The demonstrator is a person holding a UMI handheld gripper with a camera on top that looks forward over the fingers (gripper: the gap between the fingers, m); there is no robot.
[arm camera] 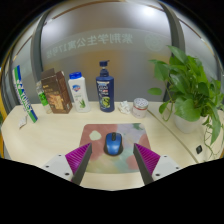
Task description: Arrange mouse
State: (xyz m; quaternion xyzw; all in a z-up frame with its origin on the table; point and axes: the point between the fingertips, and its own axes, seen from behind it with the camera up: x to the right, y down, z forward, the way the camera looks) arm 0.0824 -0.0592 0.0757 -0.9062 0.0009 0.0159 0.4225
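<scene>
A blue mouse (pixel 113 143) sits on a pastel multicoloured mouse mat (pixel 112 158) on the light wooden table (pixel 50 135). My gripper (pixel 112 158) is above the near part of the mat, and the mouse is just ahead of the fingertips, centred between them. The fingers (pixel 79 157) are wide apart with nothing held, their pink pads facing inward. The mouse rests on the mat by itself.
Behind the mat stand a blue bottle (pixel 103 84), a white bottle (pixel 76 90), a brown box (pixel 54 89) and a green and white tube (pixel 24 93). A leafy potted plant (pixel 188 88) is at the right. Small white items (pixel 125 107) lie near a glass wall.
</scene>
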